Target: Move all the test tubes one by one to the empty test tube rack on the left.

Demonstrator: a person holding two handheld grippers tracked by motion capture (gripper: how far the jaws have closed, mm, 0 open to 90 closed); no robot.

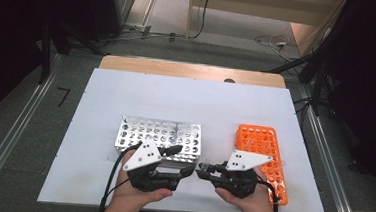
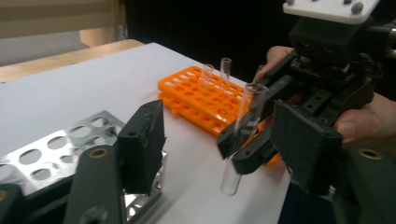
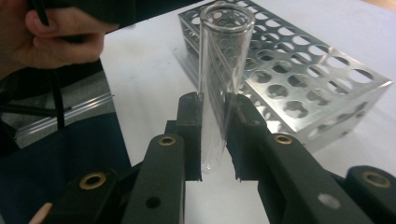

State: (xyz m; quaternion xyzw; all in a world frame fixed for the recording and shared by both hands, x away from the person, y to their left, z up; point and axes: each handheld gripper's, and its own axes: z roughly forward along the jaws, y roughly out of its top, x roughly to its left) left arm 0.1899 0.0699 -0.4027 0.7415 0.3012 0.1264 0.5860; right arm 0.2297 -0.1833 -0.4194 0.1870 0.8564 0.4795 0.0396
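A clear empty test tube (image 3: 222, 60) stands upright between the pads of my right gripper (image 3: 215, 135), which is shut on its lower half. In the high view this right gripper (image 1: 202, 172) points left, toward my left gripper (image 1: 184, 160), near the table's front edge. My left gripper (image 2: 224, 140) has its jaws apart. The tube (image 2: 243, 126) and the right gripper's tips (image 2: 233, 151) show in the gap between them, and neither pad touches the glass. A silver metal rack (image 1: 159, 134) lies behind the left gripper. An orange rack (image 1: 261, 146) lies behind the right one.
Two more glass tubes (image 2: 225, 70) stand in the orange rack (image 2: 187, 91). The metal rack (image 3: 303, 79) has several open holes. White paper (image 1: 201, 102) covers the table, whose wooden edge (image 1: 188, 68) shows at the back. A hand (image 3: 56, 37) holds the left gripper.
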